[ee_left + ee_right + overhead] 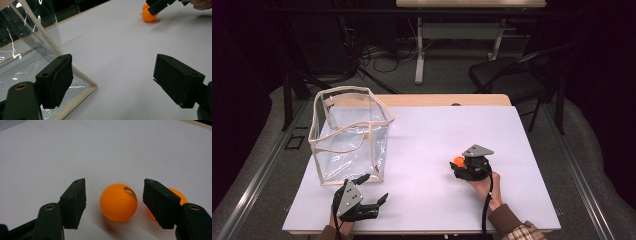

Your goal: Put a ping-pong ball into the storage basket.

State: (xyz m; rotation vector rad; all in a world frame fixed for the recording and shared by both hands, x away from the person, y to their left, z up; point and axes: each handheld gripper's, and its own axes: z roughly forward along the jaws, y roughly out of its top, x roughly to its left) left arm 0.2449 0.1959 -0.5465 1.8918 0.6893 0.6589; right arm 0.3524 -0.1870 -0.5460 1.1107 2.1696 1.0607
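Straddling an orange ball (118, 202) right of the table's (422, 140) centre, the right gripper (114, 203) gapes unclosed, seemingly to grasp it; a second ball (180, 196) sits half-hidden alongside. The left gripper (112, 82), released, waits by the clear bag's (349, 132) near corner.

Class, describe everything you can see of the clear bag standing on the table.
The clear bag is a boxy, open-topped container of transparent, glossy plastic with creases and glare, edged all round in cream fabric trim. It stands upright on the white table surface at the far left, and looks empty. Its near bottom corner lies close by one jaw of the open left gripper; whether they touch cannot be told.
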